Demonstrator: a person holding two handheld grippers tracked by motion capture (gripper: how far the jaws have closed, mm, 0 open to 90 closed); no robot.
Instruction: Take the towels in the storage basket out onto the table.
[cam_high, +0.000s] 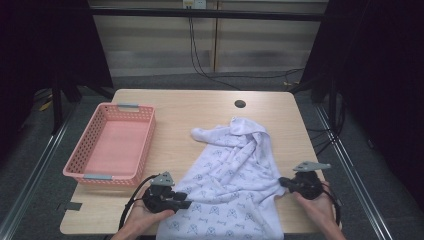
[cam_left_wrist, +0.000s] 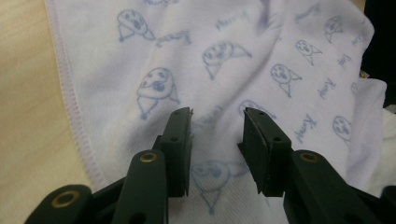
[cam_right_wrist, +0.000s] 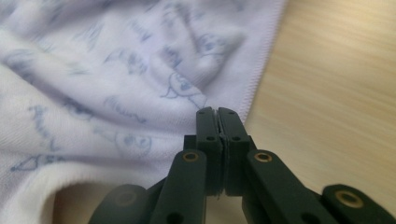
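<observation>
**Pinching the printed cloth at both side hems before the fold**

A pale lilac cotton cloth printed with small blue cartoon faces and script (cam_high: 235, 175) lies on the near half of the light wood-grain surface (cam_high: 200, 107), its far end bunched into soft ridges near the middle and its near end hanging over the near edge. Both hand-held grippers sit at that near edge, one at each side hem.

The right hand-held gripper (cam_right_wrist: 217, 112) has its black jaws clenched flat together at the cloth's stitched right hem; in the right gripper view the tips meet just at the fabric's border, and whether a fold of cloth is caught between them cannot be told. The left hand-held gripper (cam_left_wrist: 217, 116) is released, its jaws standing apart over the fabric a little inside the left hem, nothing pressed between the pads.

To do this step well, the left jaws should probably drop onto the overlocked hem itself and close on one layer only, level with the right grip, so the cloth lifts evenly. A grip taken too far inside the hem would likely drag up a bunch of cloth.

The fabric looks like soft knit, matte and limp, holding creases loosely. A salmon-pink plastic lattice basket with grey handle clips (cam_high: 145, 127) stands near the left edge, well apart from the cloth.
</observation>
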